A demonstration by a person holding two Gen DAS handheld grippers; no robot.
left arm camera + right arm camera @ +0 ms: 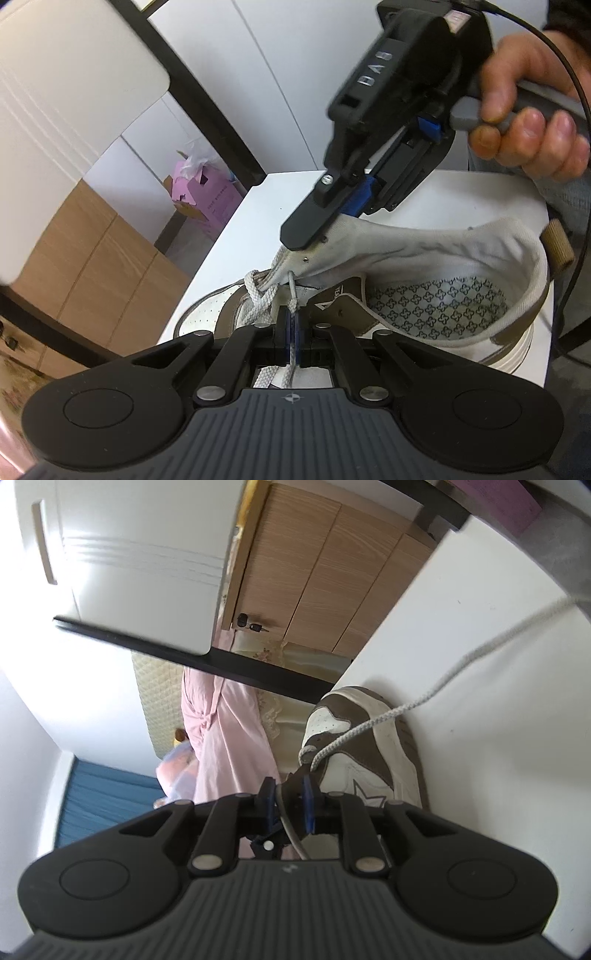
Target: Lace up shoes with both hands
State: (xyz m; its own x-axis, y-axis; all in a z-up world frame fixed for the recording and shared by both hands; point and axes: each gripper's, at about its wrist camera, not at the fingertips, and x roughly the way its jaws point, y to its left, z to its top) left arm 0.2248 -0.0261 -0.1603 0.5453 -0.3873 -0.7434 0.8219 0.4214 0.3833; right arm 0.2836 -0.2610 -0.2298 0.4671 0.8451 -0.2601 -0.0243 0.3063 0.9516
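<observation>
Left wrist view: lace [293,295] between closed left tongs [291,325], shoe [424,295] just beyond.

A smooth white table [461,192] with a rounded far corner, standing near brown wooden cupboards. On its top, one white and brown sneaker with a thick white sole [480,332], lying across the near part, heel toward the right, toe toward the left edge. Seen from the right wrist view, the same white top [461,664] tilted up along the right side, with the sneaker's toe [354,716] close to the table edge. A grey-white woven lace [461,664] stretched over the bare top, from the sneaker toward the far right corner. A few tiny dark specks on the bare white surface.
</observation>
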